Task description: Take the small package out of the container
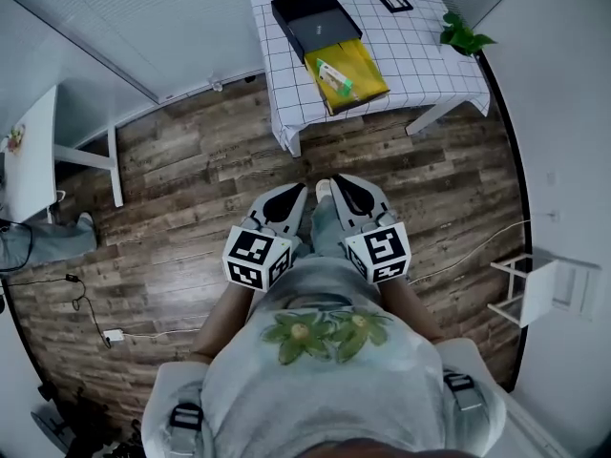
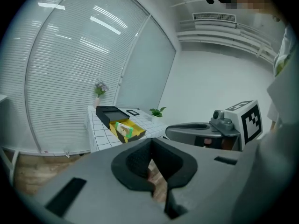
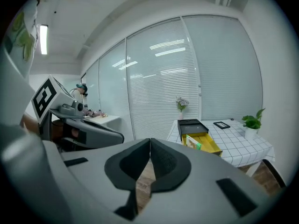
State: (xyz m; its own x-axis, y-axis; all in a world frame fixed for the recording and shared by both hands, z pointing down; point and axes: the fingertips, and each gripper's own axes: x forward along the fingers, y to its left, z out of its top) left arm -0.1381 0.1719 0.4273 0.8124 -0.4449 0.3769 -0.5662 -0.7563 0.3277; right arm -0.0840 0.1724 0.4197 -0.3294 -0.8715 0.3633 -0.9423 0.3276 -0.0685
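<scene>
Both the left gripper (image 1: 284,206) and right gripper (image 1: 351,198) are clenched empty, well apart from the table (image 1: 420,46), so one should open before reaching the package (image 1: 335,76) in the yellow box (image 1: 368,70).

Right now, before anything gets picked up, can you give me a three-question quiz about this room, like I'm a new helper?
1. True or false: the small green package lies inside the pulled-out yellow drawer.
2. Where does the potted plant stand? A: on the floor. B: at a corner of the table. C: in the drawer.
3. Fill in: the left gripper and right gripper both have their jaws ____.

Key: 1 true; 2 B; 3 shut.
</scene>
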